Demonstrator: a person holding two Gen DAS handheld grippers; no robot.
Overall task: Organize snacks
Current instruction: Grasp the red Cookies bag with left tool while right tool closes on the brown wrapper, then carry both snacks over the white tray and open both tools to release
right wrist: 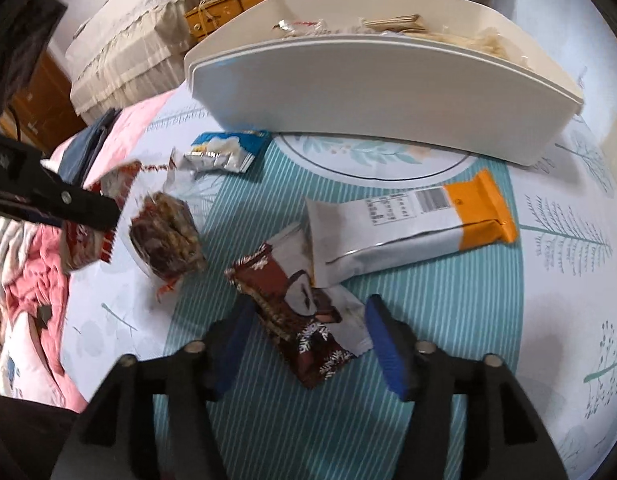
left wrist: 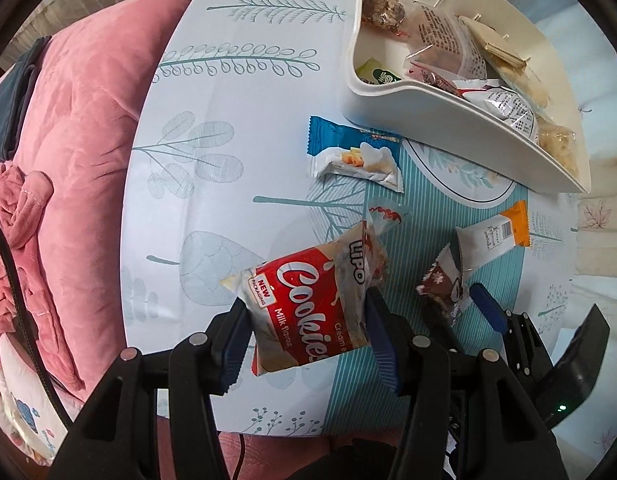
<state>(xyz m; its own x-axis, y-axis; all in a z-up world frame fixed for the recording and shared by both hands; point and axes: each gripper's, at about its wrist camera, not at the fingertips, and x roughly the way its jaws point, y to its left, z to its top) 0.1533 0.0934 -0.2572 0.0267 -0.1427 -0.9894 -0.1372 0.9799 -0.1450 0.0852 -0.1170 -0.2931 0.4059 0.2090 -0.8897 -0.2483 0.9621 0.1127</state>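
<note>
Left fingers point(left wrist: 306, 334) clamp the red cookie pack point(left wrist: 312, 308), lifted clear of the bench point(left wrist: 228, 80). Right fingers point(right wrist: 306, 344) stand wide around the brown snack packet point(right wrist: 296, 316), not pressing it. Left on the cloth: blue-white packet point(left wrist: 356, 156), orange-ended bar point(right wrist: 408, 228). The white bin point(left wrist: 448, 120) already holds several snacks (only the left view shows inside; the right sees its outer wall).

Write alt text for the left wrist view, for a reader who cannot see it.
The left gripper holds a red and white cookie packet above a leaf-print tablecloth. Beyond it lie a blue snack packet and a white bin filled with snacks; the right gripper shows at lower right.
</note>
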